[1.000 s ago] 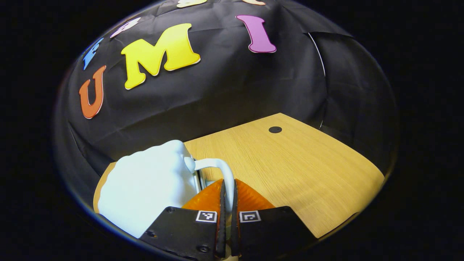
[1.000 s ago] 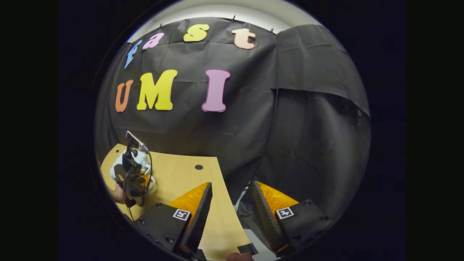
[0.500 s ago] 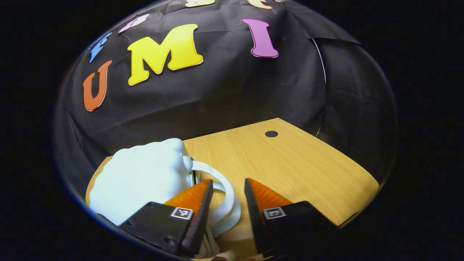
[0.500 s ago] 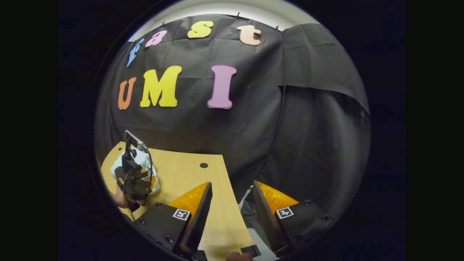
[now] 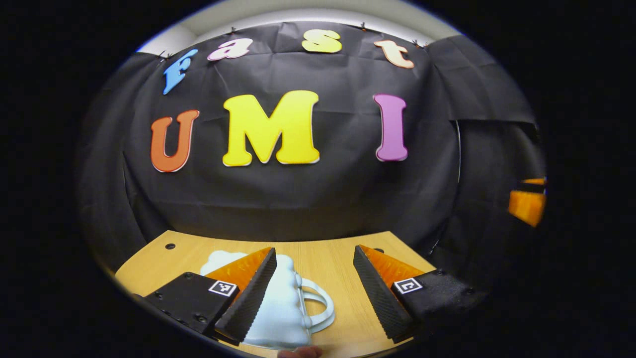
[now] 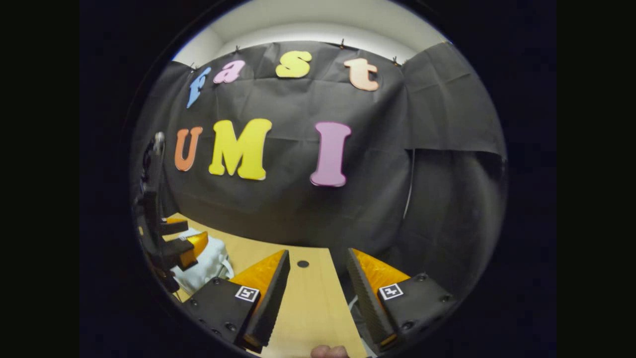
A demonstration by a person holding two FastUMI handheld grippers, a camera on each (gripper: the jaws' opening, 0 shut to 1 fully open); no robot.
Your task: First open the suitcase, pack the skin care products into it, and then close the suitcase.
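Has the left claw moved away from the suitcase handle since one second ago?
Yes. It was shut on the handle; now the left claw is open and raised, with the white suitcase lower in the left gripper view, on the table.

Suitcase (image 5: pixel 283 308) partly behind left fingers (image 5: pixel 248 293); contents perhaps unseen.

Small pale-blue, scalloped-edged hard-shell suitcase (image 5: pixel 283 303) (image 6: pixel 203 266) lies flat and shut (white loop handle (image 5: pixel 318 308) on its right), near left on tabletop.

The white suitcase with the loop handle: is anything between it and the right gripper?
No. In the right gripper view, bare wooden table separates the white suitcase from the right gripper.
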